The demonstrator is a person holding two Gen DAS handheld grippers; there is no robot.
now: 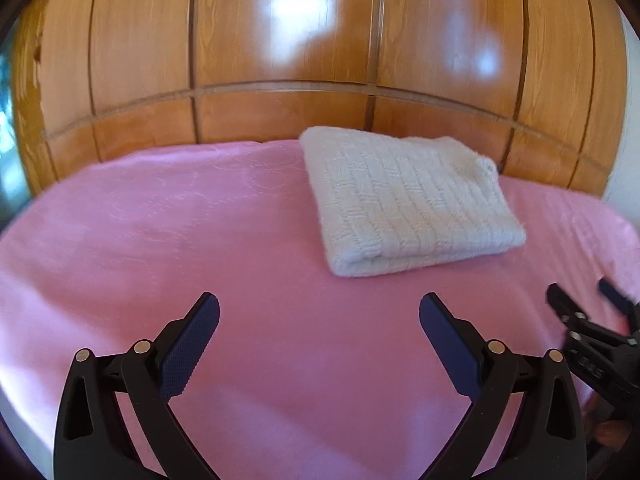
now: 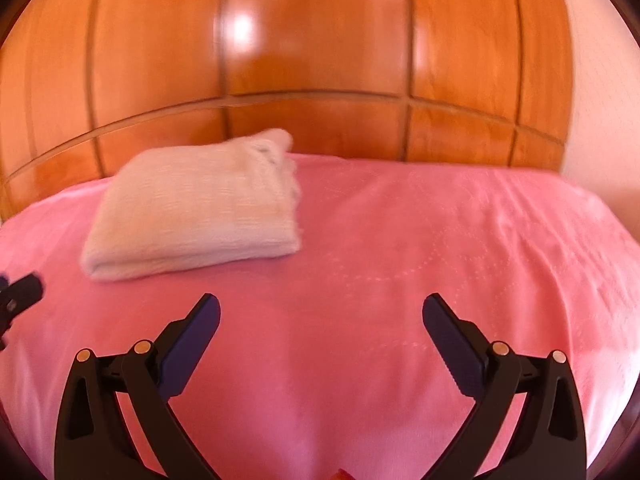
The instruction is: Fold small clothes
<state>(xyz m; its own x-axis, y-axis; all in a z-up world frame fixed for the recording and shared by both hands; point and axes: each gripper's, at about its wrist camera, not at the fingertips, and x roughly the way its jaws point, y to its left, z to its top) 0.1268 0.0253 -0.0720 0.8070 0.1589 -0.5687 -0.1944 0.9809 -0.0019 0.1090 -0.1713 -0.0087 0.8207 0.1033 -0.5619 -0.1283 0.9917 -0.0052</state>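
A white knitted garment (image 1: 408, 200) lies folded into a thick rectangle on the pink bed cover (image 1: 180, 232), near the far edge. In the right wrist view it (image 2: 196, 208) sits at the left. My left gripper (image 1: 319, 308) is open and empty, hovering over the cover short of the garment and a little left of it. My right gripper (image 2: 321, 308) is open and empty, to the right of the garment. The right gripper also shows at the right edge of the left wrist view (image 1: 580, 300). A bit of the left gripper's fingers (image 2: 20, 292) shows at the left edge of the right wrist view.
A glossy wooden panelled wardrobe (image 1: 280, 60) stands right behind the bed. A pale wall (image 2: 600, 100) is at the far right. The pink cover (image 2: 440, 240) stretches wide to both sides of the garment, with its edge dropping off at the right.
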